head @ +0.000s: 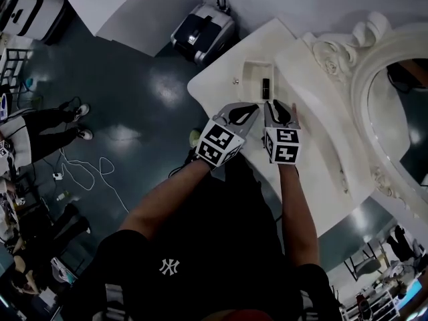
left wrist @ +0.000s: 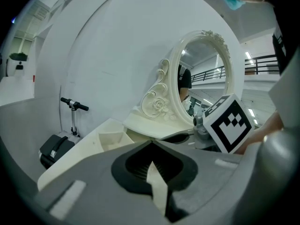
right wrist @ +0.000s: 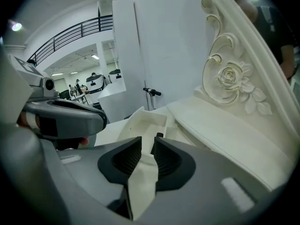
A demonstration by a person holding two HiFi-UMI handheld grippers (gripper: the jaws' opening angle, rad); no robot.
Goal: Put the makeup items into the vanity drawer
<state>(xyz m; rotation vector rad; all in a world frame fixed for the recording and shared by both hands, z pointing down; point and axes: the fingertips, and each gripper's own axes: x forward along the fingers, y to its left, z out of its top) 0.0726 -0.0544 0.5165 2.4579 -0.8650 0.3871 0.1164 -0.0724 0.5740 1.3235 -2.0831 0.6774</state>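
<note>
At the centre of the head view, the left gripper (head: 245, 114) has its fingers pressed together on nothing. Just right of it, the right gripper (head: 279, 107) shows a narrow, empty gap. Beyond them, the bare vanity top (head: 217, 85) runs to its rounded left edge. The open drawer (head: 249, 69), beside the raised ledge (head: 314, 99), holds a small dark makeup tube (head: 265, 86).

The desk (head: 331, 199) runs from upper centre to lower right of the head view, and the mirror (head: 401, 105) stands on it at the frame's right edge. The drawer (head: 253, 79) is open at the desk's upper end, with a small item (head: 265, 85) inside. Just below the drawer in the frame, the left gripper (head: 245, 114) and right gripper (head: 279, 110) sit side by side. A scooter (head: 204, 29) stands on the floor (head: 147, 92), above the desk in the frame.
</note>
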